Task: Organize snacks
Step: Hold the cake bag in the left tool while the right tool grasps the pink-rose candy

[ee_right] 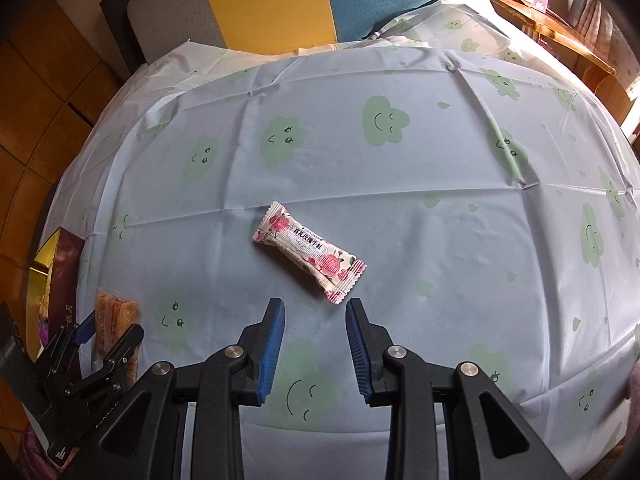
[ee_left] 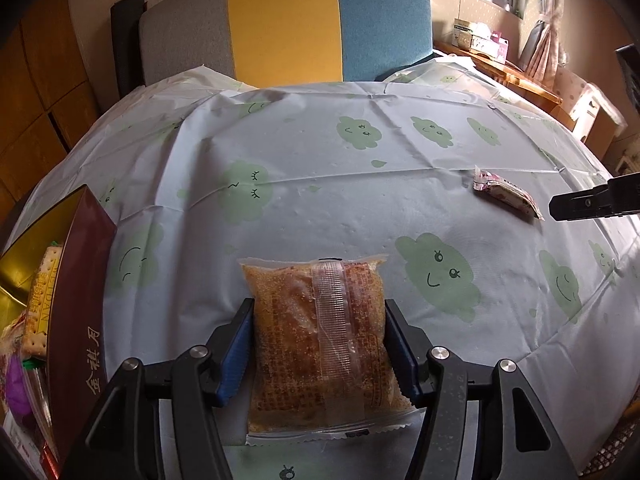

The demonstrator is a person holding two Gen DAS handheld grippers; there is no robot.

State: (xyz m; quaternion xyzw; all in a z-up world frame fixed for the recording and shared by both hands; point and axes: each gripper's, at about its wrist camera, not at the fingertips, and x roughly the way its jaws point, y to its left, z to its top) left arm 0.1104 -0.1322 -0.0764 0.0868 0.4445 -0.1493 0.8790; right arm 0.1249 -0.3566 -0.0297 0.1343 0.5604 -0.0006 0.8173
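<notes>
Left wrist view: my left tool (ee_left: pixel 320 344) pinches the orange snack packet (ee_left: pixel 320 344) – gift box (ee_left: pixel 76 300) at nine o'clock awaits it. My right tool (ee_right: pixel 315 346), spread, empty, must close on the rose-printed bar (ee_right: pixel 310 252) at twelve o'clock.

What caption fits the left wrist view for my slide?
Left gripper grips an orange snack pack above the cloud-print tablecloth, beside the red box.

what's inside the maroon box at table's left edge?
Inside the maroon box: a cracker pack and other wrapped snacks, one purple. The box wall and frame edge hide the rest.
</notes>
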